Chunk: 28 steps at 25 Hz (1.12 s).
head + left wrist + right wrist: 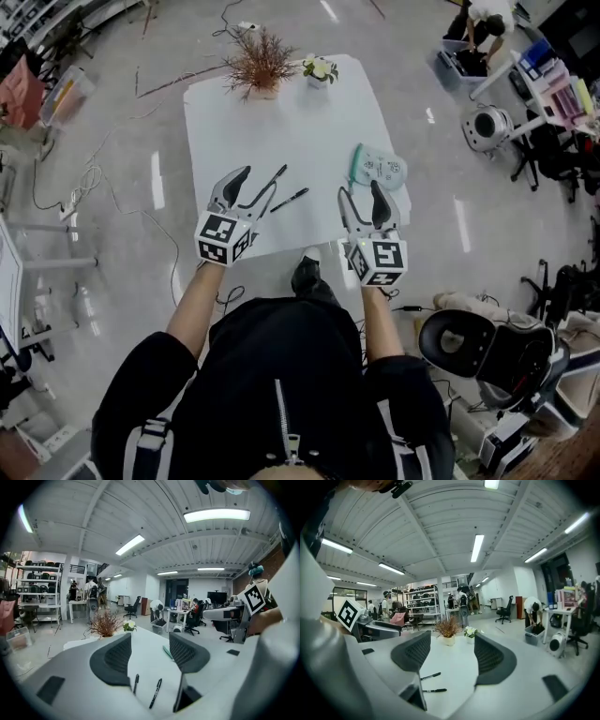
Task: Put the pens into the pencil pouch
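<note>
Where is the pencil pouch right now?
In the head view the pencil pouch lies at the white table's right edge, just beyond the right gripper, with the two pens to its left.

A white table [281, 122] stands on a shiny grey floor [122, 112]. At its far edge sit a brown, spiky dry plant [259, 64] and, just beside it, a small pot of white flowers [320, 68]. Thin cables [89, 183] lie on the floor left of the table. A black chair [487, 349] stands at the near right. Far off, a person [486, 26] bends over a box [461, 58]. Long lights [216, 514] glow on the ceiling, and shelves [40, 590] stand by a wall.
</note>
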Tool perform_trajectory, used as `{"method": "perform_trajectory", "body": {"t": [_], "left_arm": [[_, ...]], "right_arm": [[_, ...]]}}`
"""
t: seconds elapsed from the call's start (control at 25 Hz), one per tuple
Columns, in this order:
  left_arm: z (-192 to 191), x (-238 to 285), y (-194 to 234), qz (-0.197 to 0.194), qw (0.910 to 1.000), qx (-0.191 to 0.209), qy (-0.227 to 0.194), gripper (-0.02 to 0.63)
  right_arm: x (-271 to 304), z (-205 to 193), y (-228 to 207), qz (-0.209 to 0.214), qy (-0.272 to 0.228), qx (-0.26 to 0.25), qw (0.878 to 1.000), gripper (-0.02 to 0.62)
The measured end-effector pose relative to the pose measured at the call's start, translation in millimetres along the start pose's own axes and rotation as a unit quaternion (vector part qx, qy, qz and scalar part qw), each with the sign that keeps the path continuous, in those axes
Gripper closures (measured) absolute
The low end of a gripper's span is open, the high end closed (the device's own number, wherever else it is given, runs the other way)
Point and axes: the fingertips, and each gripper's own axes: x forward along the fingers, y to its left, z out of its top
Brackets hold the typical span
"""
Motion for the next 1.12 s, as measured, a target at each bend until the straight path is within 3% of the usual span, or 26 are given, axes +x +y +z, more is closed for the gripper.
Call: {"method": "perform_trajectory", "body": {"t": [0.28, 0.6, 1.12], "left_arm": [[5.2, 41.9, 9.9, 0.047, 0.9988, -0.007, 0.010, 0.347], [-6.4, 60.0, 19.6, 0.067, 0.9974, -0.011, 0.024, 0.347], [-31.1, 94.6, 39.8, 0.043, 0.9969, -0.031, 0.058, 0.347]], "right_arm": [[56.7, 6.9, -46.4, 0.044, 0.021, -0.009, 0.999, 0.311], [84.0, -9.7, -69.5, 0.059, 0.045, -0.005, 0.997, 0.318], [116.3, -58.5, -95.0, 0.028, 0.121, -0.008, 0.992, 0.318]]}}
